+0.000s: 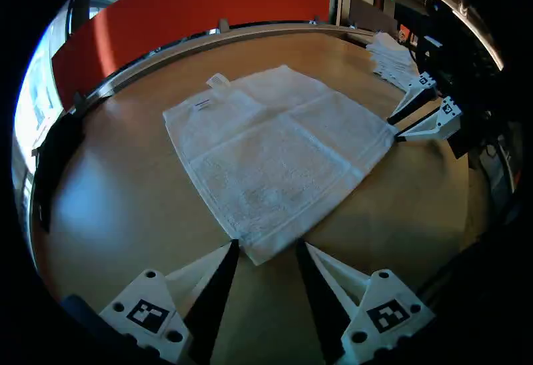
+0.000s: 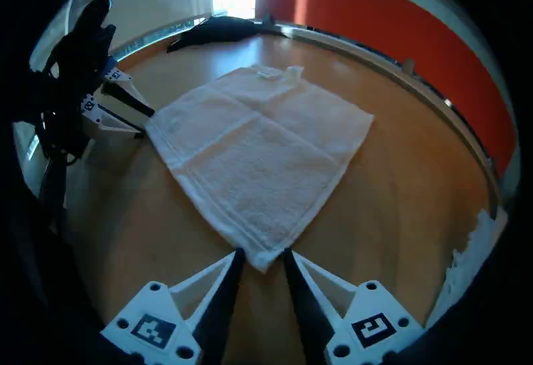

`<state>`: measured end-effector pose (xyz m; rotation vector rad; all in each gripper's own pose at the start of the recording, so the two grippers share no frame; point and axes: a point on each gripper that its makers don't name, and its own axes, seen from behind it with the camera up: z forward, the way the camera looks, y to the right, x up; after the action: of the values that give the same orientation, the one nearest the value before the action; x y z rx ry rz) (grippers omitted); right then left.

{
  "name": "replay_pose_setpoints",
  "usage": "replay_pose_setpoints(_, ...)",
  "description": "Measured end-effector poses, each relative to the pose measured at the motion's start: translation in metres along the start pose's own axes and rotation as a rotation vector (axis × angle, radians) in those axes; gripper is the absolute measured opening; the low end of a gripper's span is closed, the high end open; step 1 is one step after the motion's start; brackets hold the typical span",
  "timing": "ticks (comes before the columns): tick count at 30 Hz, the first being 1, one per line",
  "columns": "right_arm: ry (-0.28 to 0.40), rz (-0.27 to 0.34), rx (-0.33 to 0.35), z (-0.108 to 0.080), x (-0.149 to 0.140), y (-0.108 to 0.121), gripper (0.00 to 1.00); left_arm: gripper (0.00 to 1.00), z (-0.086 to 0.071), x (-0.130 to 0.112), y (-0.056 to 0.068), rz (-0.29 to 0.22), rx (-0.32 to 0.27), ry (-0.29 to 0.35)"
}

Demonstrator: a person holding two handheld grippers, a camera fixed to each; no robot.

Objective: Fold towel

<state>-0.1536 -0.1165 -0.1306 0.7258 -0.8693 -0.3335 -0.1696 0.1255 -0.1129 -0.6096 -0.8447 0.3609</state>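
Note:
A white towel (image 1: 280, 152) lies spread flat on the wooden table (image 1: 133, 192), with a label (image 1: 218, 80) at its far edge. My left gripper (image 1: 266, 253) is open, and the towel's near corner lies between its fingertips. In the left gripper view, my right gripper (image 1: 394, 130) is at the towel's right corner. In the right gripper view, the towel (image 2: 260, 145) points a corner between the open fingers of my right gripper (image 2: 263, 253). My left gripper (image 2: 146, 124), held by a dark-sleeved hand, sits at the towel's left corner.
A stack of folded white towels (image 1: 392, 58) sits at the table's far right, seen also as white cloth (image 2: 466, 258) at the right edge. A black object (image 2: 213, 28) lies near the window. An orange partition (image 1: 200, 12) runs behind the table's raised rim.

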Motion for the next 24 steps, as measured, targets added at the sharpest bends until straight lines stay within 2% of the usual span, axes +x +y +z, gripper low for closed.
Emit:
replay_pose_setpoints(17,0.001,0.001,0.009,-0.0017,0.0001,-0.002,0.41,0.6,-0.0006,-0.0004,-0.0031,-0.015,0.016,-0.016)
replay_pose_setpoints(24,0.0,-0.001,0.013,-0.0005,0.0002,-0.002,0.4,0.58,-0.0013,-0.0001,-0.0024,-0.006,0.016,-0.019)
